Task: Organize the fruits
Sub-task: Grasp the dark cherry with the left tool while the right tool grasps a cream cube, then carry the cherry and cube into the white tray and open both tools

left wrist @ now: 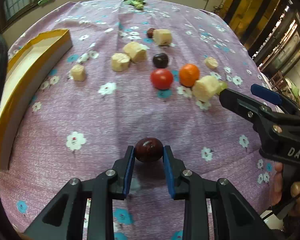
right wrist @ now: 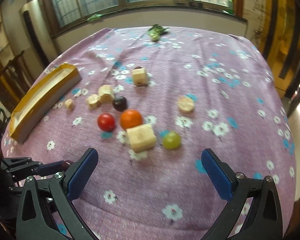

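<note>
My left gripper (left wrist: 149, 148) is shut on a dark red oval fruit (left wrist: 149, 149) just above the purple flowered cloth; both blue pads press its sides. Farther out lie a red tomato (left wrist: 161, 79), an orange fruit (left wrist: 189, 74), a dark plum (left wrist: 160, 60) and several pale cut chunks (left wrist: 120, 62). My right gripper (right wrist: 149, 153) stands open and holds nothing, close above the cloth in front of a pale chunk (right wrist: 141, 138) and a green grape (right wrist: 171, 140). In the left wrist view the right gripper (left wrist: 238, 91) comes in from the right, near that chunk.
A long yellow-rimmed box (left wrist: 30, 76) lies open along the left side of the table. A second small dark red fruit (left wrist: 150, 32) sits behind a far chunk. Green leaves (left wrist: 135, 1) lie at the far edge. A hand (left wrist: 286, 190) holds the right gripper's handle.
</note>
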The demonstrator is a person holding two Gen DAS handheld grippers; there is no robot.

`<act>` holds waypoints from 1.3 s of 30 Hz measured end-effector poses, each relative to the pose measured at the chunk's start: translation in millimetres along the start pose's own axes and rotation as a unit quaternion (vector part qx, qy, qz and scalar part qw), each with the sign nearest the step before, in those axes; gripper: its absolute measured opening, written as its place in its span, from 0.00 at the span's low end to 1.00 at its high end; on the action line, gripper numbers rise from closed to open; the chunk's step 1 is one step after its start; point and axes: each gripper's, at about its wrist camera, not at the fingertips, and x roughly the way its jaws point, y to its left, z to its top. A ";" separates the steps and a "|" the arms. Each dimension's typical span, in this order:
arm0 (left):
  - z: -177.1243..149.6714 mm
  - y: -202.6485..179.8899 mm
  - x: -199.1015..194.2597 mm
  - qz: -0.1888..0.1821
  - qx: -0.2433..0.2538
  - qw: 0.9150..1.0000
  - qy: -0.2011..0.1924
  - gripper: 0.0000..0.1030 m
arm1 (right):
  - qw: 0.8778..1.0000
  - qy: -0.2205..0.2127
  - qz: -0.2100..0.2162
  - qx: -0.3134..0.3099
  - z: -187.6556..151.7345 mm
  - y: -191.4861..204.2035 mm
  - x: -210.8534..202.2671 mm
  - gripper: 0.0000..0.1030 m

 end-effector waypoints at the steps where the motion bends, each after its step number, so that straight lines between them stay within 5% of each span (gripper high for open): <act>1: -0.4 4.3 0.4 0.002 -0.006 1.000 0.000 0.30 | 1.000 0.002 0.004 -0.006 2.2 1.1 3.9 1.00; 6: -2.9 20.6 0.4 0.000 -0.026 1.000 -0.003 0.30 | 0.999 0.023 0.032 -0.024 14.2 -1.1 25.0 0.98; 16: 5.7 25.0 7.7 -0.013 -0.039 0.999 -0.007 0.30 | 0.993 0.070 0.038 -0.091 22.8 5.6 39.6 0.43; 27: 9.4 28.8 9.0 -0.024 -0.034 0.999 -0.007 0.30 | 0.983 0.092 -0.004 -0.157 11.7 22.9 36.8 0.42; 29: 10.1 30.5 8.7 -0.029 -0.035 0.999 -0.007 0.30 | 0.980 0.095 -0.025 -0.171 9.3 27.9 35.6 0.31; 31: 9.9 31.9 8.4 -0.032 -0.034 0.999 -0.007 0.30 | 0.986 0.105 0.012 -0.130 6.5 20.1 32.1 0.31; 39: 9.8 38.4 7.0 -0.050 -0.031 0.998 -0.007 0.30 | 0.994 0.100 0.037 -0.033 -11.7 6.0 17.2 0.31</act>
